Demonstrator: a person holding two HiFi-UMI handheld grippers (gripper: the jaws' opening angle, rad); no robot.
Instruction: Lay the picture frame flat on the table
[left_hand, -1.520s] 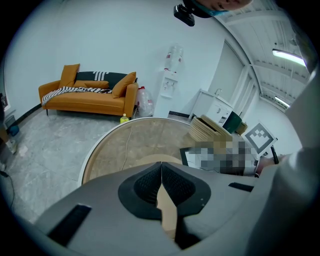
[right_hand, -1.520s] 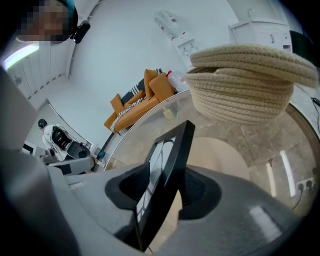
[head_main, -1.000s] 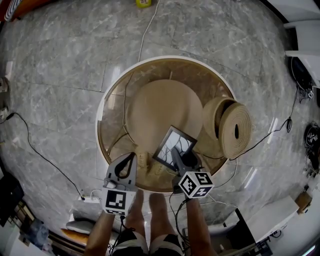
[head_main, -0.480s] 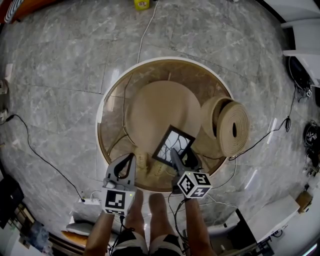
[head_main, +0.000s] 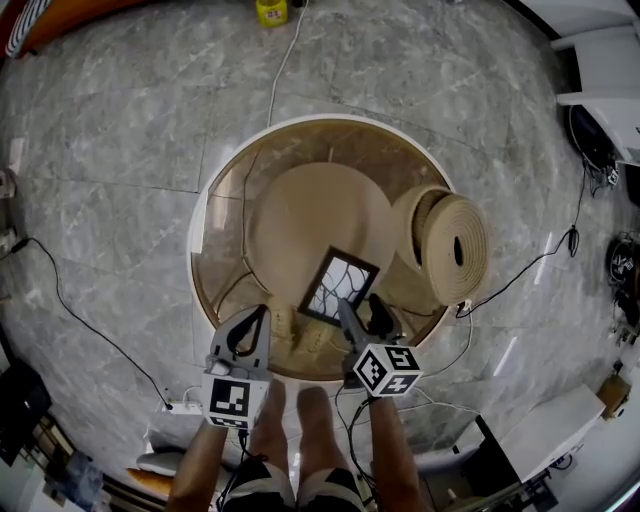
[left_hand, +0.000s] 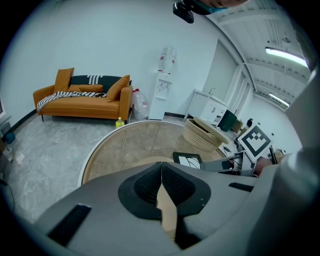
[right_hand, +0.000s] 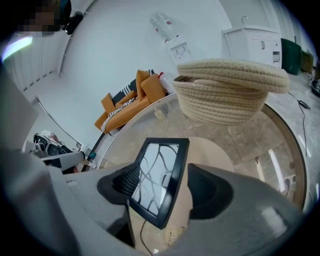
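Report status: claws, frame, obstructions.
Left claw shut, empty. Right claw open, jaws just been opening, straddling frame. Frame flat on table. Basket beside, apart; nothing blocking.

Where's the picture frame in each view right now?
Head view: picture frame just below centre.
Left gripper view: picture frame small, just right of centre.
Right gripper view: picture frame large, lower centre.
Shared landmark: woven rope basket, up-right of the frame in all three.
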